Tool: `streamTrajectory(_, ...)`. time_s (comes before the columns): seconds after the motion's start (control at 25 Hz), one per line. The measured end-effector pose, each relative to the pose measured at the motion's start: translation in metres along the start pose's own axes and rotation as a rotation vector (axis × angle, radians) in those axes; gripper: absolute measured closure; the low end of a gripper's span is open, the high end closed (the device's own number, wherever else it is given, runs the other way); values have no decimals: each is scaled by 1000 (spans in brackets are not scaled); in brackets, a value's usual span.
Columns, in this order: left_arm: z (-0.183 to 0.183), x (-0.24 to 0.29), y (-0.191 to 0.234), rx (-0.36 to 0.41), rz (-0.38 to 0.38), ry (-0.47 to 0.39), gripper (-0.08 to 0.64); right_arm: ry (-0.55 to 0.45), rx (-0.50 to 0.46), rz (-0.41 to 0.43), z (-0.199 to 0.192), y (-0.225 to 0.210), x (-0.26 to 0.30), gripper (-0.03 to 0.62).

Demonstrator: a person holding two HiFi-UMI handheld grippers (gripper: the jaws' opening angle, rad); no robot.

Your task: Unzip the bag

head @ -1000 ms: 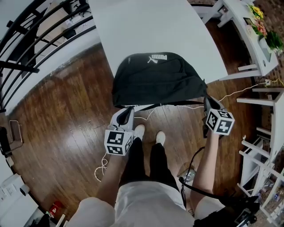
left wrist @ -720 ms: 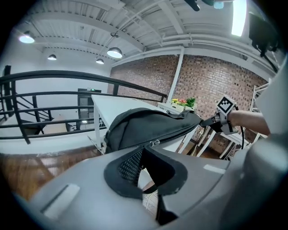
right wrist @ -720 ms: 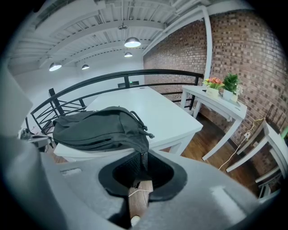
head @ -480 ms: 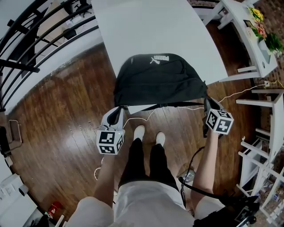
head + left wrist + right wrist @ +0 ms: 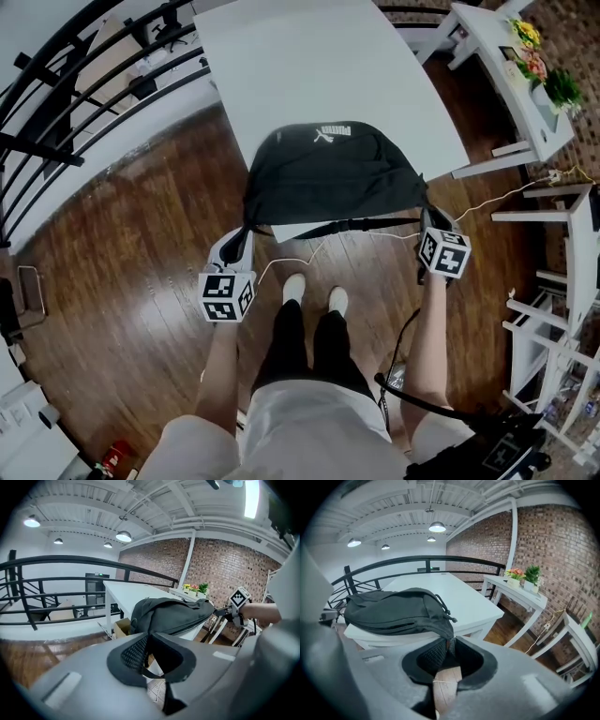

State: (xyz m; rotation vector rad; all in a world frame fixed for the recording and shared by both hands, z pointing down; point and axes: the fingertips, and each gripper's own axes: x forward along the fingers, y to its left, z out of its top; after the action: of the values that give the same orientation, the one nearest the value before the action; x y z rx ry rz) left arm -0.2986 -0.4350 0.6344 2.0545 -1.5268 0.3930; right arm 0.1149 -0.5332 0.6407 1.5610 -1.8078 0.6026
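Note:
A black bag [image 5: 328,173] lies on the near end of a white table [image 5: 300,66]. My left gripper [image 5: 245,234] is at the bag's left corner, just off the table edge. In the left gripper view its pads meet at the tip [image 5: 148,641], and a thin black strap [image 5: 154,672] from the bag [image 5: 168,613] crosses the gap behind them. These jaws have just been opening slightly, with the strap still between them. My right gripper [image 5: 427,214] is shut on the bag's right corner. In the right gripper view the fabric [image 5: 440,632] runs between the pads [image 5: 447,646].
A white side table with flowers [image 5: 525,56] stands at the far right, and white shelving [image 5: 562,309] at the right. A black railing [image 5: 84,84] runs along the left. A white cable [image 5: 281,258] lies on the wooden floor by the person's shoes [image 5: 314,291]. A cardboard box [image 5: 123,626] sits under the table.
My left gripper has moved left along the table's near edge, out to the bag's left corner. My right gripper has stayed at the right corner.

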Motion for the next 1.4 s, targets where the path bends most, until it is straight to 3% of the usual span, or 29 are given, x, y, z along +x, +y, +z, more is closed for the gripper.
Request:
streamTrajectory(0.16, -5, -16, -1, 26, -10, 22, 483, 60, -51, -46, -26, -2, -9, 503)
streamTrajectory(0.28, 0, -34, -1, 40, 1, -4, 485, 37, -40, -68, -34, -9, -34, 505)
streamTrajectory(0.4, 11, -60, -9, 51, 28, -70, 506, -62, 19, -30, -31, -6, -75, 508)
streamTrajectory(0.52, 24, -96, -30, 72, 72, -165, 542, -217, 72, 44, -26, 13, -125, 579)
streamTrajectory(0.8, 15, -229, -190, 138, 7, -383, 543, -550, 37, 234, -79, 41, -321, 600)
streamTrajectory(1.04, -23, -376, -333, 181, -16, -494, 543, -680, -15, 429, -152, 78, -493, 600)
streamTrajectory(1.24, -29, -460, -398, 221, -20, -545, 543, -731, -37, 497, -172, 96, -597, 601)
streamTrajectory(1.4, -23, -499, -418, 274, -30, -596, 543, -795, -68, 470, -167, 107, -645, 601)
